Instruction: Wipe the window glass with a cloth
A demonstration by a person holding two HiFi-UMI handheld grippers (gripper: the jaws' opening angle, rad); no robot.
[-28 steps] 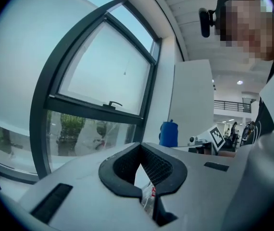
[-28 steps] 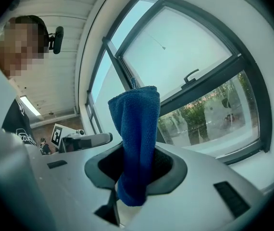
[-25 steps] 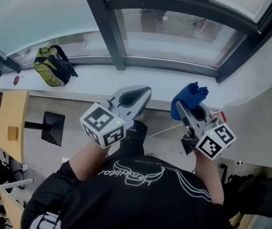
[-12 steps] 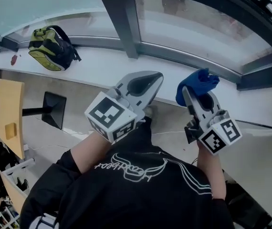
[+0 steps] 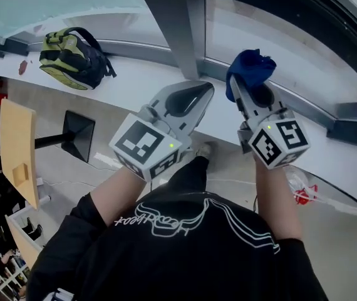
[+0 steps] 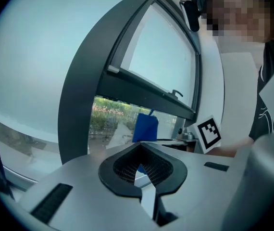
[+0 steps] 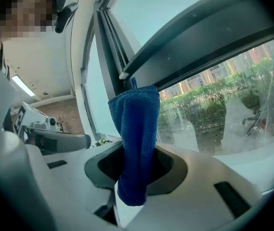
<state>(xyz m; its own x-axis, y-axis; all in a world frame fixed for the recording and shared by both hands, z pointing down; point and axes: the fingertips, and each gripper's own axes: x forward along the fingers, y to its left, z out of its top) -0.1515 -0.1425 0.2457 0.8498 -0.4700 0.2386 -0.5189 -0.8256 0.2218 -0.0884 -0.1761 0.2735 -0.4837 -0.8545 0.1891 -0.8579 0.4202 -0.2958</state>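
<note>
Blue cloth point(image 5: 249, 66) is pinched tight between the jaws of the right gripper point(image 5: 253, 99). It is held up near the glass point(image 5: 279, 39), just right of the dark frame post point(image 5: 169, 24); I cannot tell whether it touches the pane. The left gripper point(image 5: 188, 100) sits beside it, jaws closed on nothing. This looks like the approach before wiping. Next, the cloth needs pressing against the glass and sweeping across, with the hard jaw tips kept off the pane.

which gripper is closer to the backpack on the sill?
Left. The left gripper is to the right of the backpack, with bare sill between them. The right gripper, clamped on the blue cloth, sits farther right still.
</note>
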